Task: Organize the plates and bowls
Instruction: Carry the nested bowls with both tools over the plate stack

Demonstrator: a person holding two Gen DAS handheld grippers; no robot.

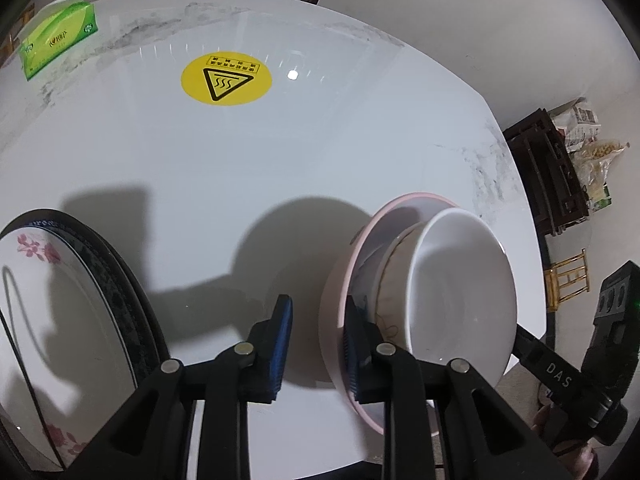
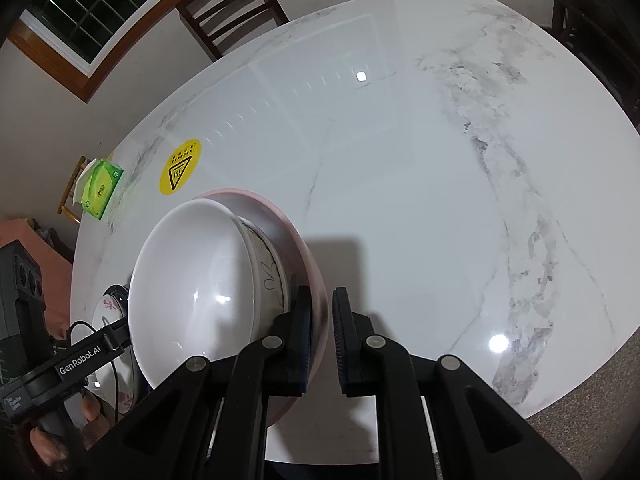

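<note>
We held the stack of bowls off the marble table (image 2: 400, 184) with both grippers. The right gripper (image 2: 322, 344) was clenched on the rim of the pink bowl (image 2: 294, 240), one pad inside, one outside. The left gripper (image 1: 316, 350) straddled the same pink rim on the opposite side; its right pad lay against the inside, while its left pad stood clear of the outer wall, so we could not tell whether it truly gripped. Inside the pink bowl sat a patterned bowl (image 2: 268, 264), and in that a white bowl (image 2: 192, 280), the whole stack tilted. In the left wrist view the flowered plate (image 1: 60, 320) lay at eight o'clock, the yellow sticker (image 1: 226, 76) at eleven, and the green tissue pack (image 1: 60, 40) at ten.
</note>
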